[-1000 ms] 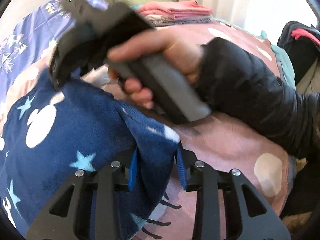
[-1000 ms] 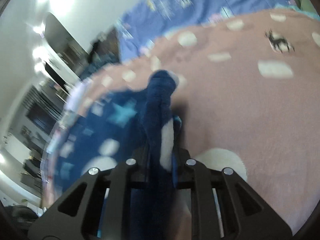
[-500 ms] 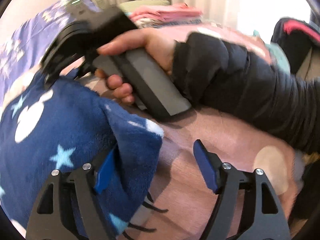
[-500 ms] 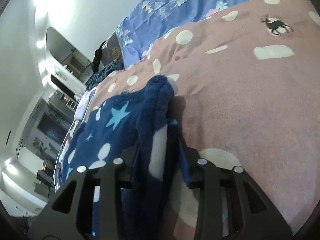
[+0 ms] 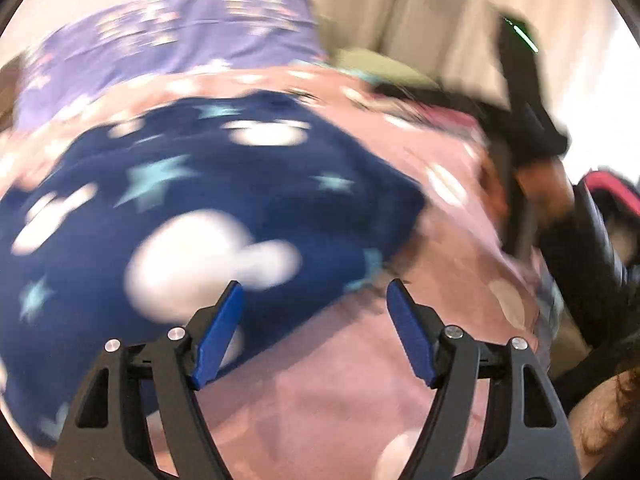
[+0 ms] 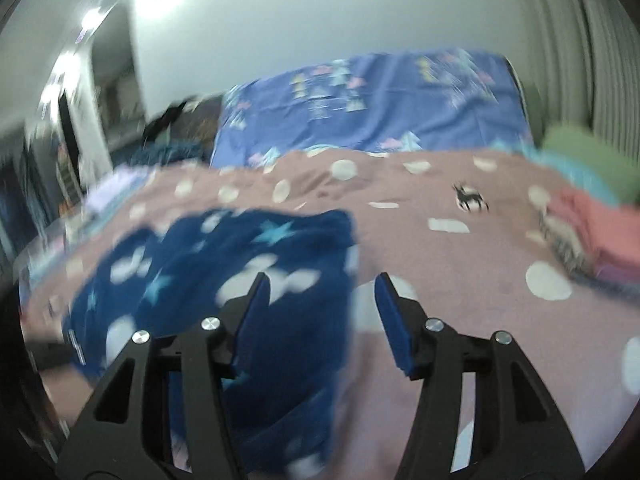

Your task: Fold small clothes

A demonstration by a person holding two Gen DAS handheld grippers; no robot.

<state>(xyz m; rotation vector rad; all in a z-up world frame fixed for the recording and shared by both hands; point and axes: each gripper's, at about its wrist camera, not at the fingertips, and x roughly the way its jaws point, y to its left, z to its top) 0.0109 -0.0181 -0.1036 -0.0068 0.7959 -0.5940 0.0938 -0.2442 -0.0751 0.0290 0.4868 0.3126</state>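
A small navy fleece garment [image 5: 200, 208] with white mouse heads and pale blue stars lies folded flat on the pink spotted blanket [image 5: 340, 360]. It also shows in the right wrist view [image 6: 224, 280]. My left gripper [image 5: 316, 320] is open and empty, just above the garment's near right edge. My right gripper [image 6: 320, 312] is open and empty above the garment's right edge. The right hand and its tool [image 5: 524, 128] show raised at the right of the left wrist view. Both views are motion-blurred.
A stack of folded pink and grey clothes [image 6: 592, 232] and a green cushion [image 6: 588, 160] lie at the right of the bed. A purple patterned sheet [image 6: 380, 108] covers the far end. Dark furniture [image 6: 60, 184] stands at the left.
Both grippers have opened and let go of the navy garment, then pulled up and back. The garment now lies flat, folded over, on the blanket.
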